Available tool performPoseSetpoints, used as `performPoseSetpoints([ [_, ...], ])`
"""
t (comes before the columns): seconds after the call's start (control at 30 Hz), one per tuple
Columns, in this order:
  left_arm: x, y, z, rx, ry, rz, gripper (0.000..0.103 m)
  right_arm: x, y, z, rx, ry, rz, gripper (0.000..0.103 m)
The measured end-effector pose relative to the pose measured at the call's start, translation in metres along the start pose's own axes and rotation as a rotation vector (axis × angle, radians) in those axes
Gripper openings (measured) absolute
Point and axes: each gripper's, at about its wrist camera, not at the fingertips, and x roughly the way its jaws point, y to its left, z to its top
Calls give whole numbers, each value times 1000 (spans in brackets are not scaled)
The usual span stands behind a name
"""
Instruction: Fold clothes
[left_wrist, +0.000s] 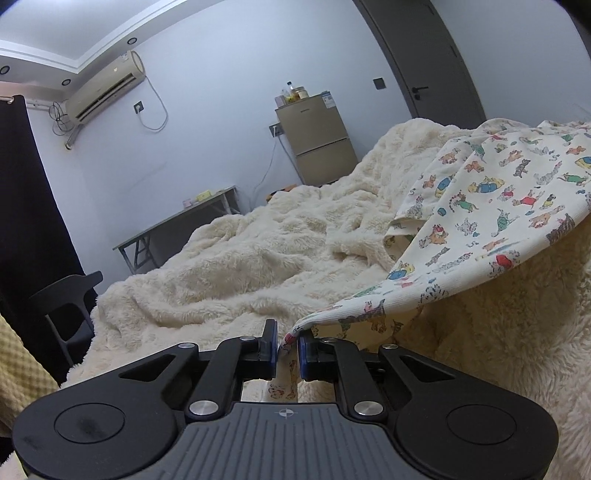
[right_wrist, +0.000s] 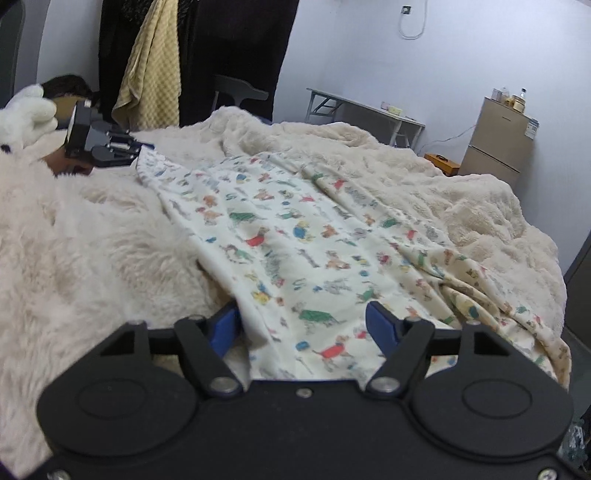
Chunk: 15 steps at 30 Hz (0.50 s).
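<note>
A cream garment printed with small coloured animals lies spread over a fluffy cream blanket on the bed. My left gripper is shut on one corner of the garment, which rises from the pads and drapes off to the right. Seen from the right wrist, the left gripper sits at the garment's far left corner. My right gripper stands open at the near edge. Its blue pads are wide apart, with the cloth lying flat between them.
The fluffy blanket is bunched into folds around the garment. Beyond the bed stand a small fridge, a folding table, a black chair and an orange box. A yellow towel hangs on dark curtains.
</note>
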Motion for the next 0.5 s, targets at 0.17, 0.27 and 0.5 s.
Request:
performPoseSetpoints([
  [0.17, -1, 0, 0, 1, 0, -3, 10, 2, 12, 3, -36, -20, 33, 26],
  [0.27, -2, 0, 1, 1, -2, -6, 10, -2, 14, 5, -46, -31, 41, 8],
  [0.5, -3, -1, 2, 5, -8, -12, 10, -13, 8, 11, -6, -89, 42, 2],
])
